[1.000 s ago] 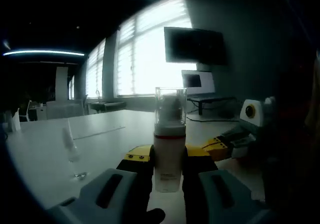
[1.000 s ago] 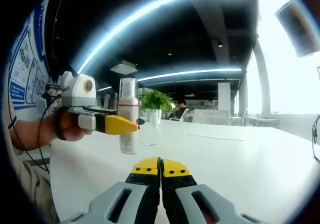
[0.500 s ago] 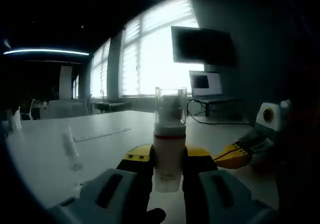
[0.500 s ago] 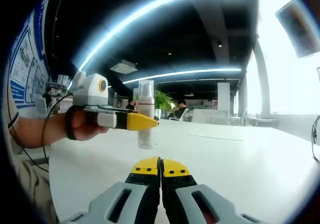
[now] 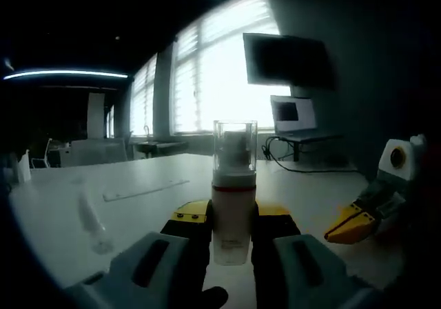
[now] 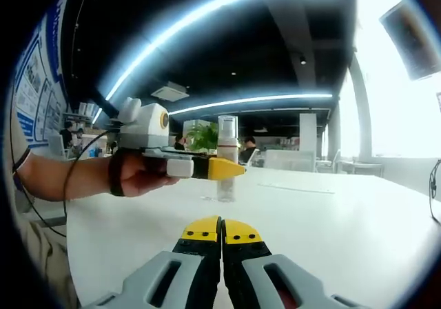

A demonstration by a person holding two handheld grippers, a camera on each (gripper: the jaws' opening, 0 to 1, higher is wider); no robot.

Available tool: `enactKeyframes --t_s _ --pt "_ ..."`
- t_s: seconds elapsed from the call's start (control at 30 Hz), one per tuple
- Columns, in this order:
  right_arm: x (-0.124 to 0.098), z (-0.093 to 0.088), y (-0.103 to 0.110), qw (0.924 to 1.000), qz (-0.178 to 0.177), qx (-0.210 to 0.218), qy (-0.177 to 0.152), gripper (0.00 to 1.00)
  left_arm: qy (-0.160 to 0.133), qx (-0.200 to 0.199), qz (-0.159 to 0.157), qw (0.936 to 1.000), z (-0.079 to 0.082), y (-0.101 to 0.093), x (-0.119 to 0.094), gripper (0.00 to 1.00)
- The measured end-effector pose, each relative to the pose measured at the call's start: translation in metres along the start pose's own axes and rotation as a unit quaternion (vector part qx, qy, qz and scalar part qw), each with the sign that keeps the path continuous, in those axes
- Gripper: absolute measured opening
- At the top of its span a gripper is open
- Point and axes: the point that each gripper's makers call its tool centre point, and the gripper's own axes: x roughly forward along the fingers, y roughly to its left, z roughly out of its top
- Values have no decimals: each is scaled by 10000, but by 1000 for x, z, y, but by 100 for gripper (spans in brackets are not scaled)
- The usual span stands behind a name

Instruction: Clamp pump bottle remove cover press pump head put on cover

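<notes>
Between left gripper [image 5: 232, 219] jaws: pump bottle [image 5: 233, 209] pinched, cover [image 5: 235, 145] on | right gripper [image 6: 221, 231] pressed together

The pump bottle [image 5: 233, 209] is standing upright between the left gripper [image 5: 232, 221]'s yellow-tipped jaws, blocking the gap between them; its clear cover [image 5: 235, 145] is rising above the jaws with open air all around it. Ahead of this claw and to its left, a slim clear glass [image 5: 91, 216] is standing on the white table [image 5: 148, 192], with bare tabletop lying open between them. To its right, the right gripper [image 5: 353, 221] is hovering, apart from the bottle. In the right gripper view, that claw's jaws are pressing together, bare tabletop is stretching ahead and to its right, while the bottle-holding gripper and hand [image 6: 141, 174] are occupying the space ahead-left.
</notes>
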Motion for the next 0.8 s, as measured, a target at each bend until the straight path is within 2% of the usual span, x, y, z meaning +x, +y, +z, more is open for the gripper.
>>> enactKeyframes --t_s 0.4,0.8 --pt "0 0 1 10000 16 -3 7 0 48 -29 336 9994 -9 19 24 13" --pt "0 -1 1 10000 28 -23 37 0 256 -18 533 9983 -27 22 44 13"
